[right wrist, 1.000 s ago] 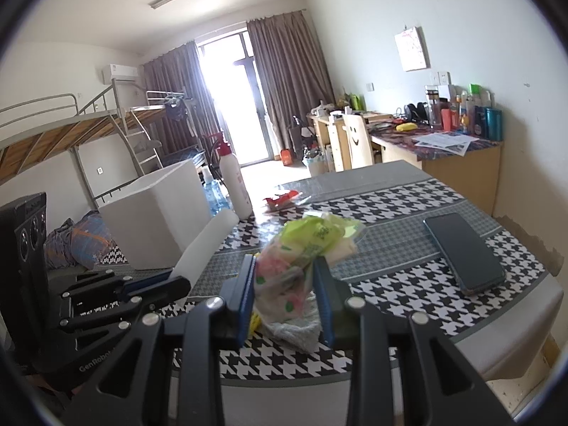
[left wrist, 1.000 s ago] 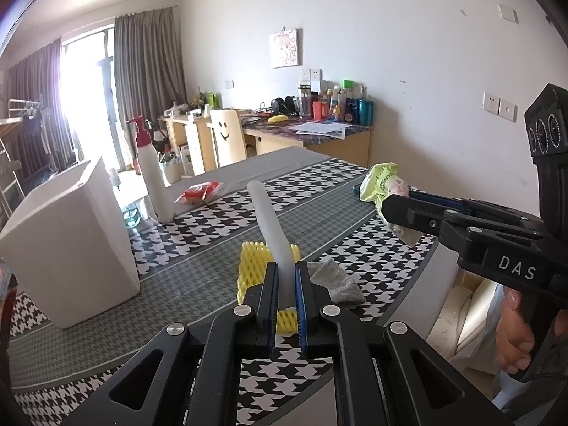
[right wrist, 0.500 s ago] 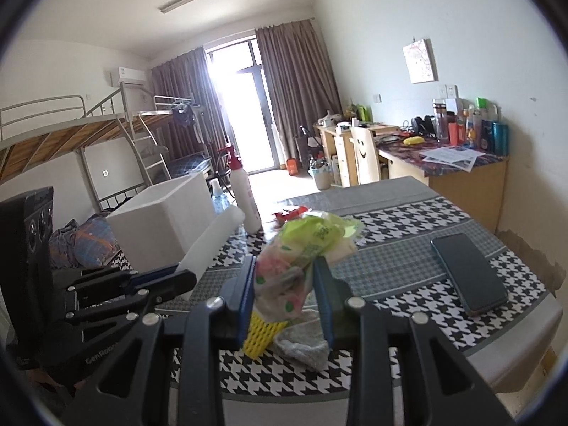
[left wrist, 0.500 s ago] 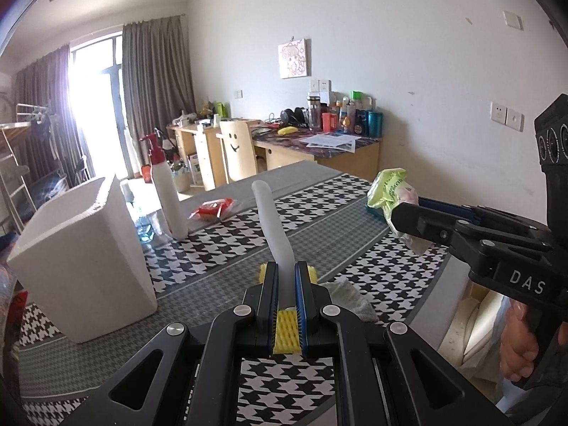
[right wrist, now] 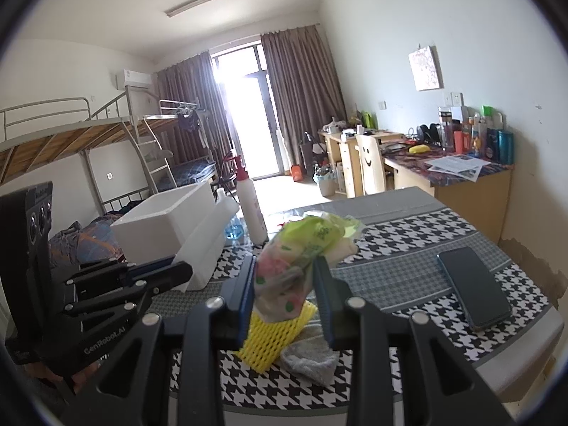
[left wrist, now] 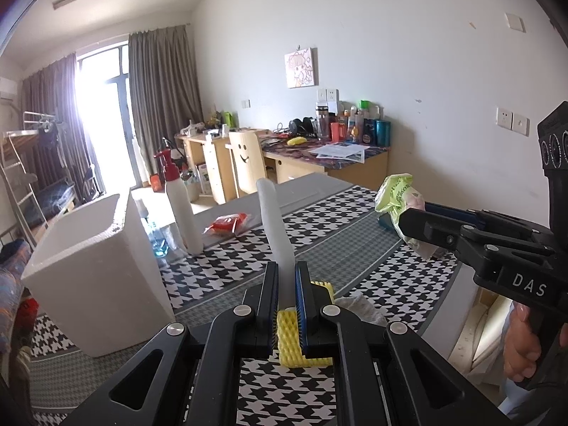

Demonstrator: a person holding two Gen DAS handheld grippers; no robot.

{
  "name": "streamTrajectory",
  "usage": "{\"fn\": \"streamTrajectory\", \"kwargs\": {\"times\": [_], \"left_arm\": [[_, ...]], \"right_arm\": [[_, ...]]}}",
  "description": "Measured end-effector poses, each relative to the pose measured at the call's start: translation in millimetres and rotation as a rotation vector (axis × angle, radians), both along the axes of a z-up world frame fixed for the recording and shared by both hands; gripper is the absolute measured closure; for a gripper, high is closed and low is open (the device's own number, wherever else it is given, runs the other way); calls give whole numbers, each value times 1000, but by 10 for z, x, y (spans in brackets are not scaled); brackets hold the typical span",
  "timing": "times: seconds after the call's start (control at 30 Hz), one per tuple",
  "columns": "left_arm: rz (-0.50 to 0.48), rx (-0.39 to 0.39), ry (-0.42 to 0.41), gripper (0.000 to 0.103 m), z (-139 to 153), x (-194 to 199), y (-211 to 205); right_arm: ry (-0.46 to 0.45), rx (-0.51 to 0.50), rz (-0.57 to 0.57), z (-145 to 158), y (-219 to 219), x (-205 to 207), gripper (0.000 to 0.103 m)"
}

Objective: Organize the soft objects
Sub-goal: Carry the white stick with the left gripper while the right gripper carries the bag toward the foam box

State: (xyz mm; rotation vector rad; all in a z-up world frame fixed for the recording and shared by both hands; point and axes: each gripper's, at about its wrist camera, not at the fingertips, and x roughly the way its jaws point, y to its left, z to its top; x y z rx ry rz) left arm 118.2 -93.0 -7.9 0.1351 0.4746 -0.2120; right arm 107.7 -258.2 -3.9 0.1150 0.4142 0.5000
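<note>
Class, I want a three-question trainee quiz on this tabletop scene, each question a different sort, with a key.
1. True or false: the left hand-held gripper is shut on a white foam sheet.
2. What does the right hand-held gripper hold? A) phone B) crumpled plastic bag C) spray bottle
3. Fill in: the yellow foam net lies on the table touching a grey ____.

Key: 1 true; 2 B, the crumpled plastic bag; 3 cloth.

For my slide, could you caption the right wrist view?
Right gripper clamps a crumpled plastic bag above yellow foam netting and a grey cloth.
</note>
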Motion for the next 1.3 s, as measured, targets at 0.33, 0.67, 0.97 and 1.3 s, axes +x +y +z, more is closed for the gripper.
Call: {"fn": "streamTrajectory", "kwargs": {"times": [0.33,0.67,0.97,1.3], "left_arm": [[20,13,-18,93,72,66,61],[38,22,-35,93,128,132,128],[56,21,-42,93,171,219,173],[69,28,-61,93,230,244,248]], "right_arm": [[-8,0,15,45,65,83,67],[-20,-2,36,100,145,146,67],[-23,2,45,151,200,232,67],[-22,8,59,182,262,334,67]]}}
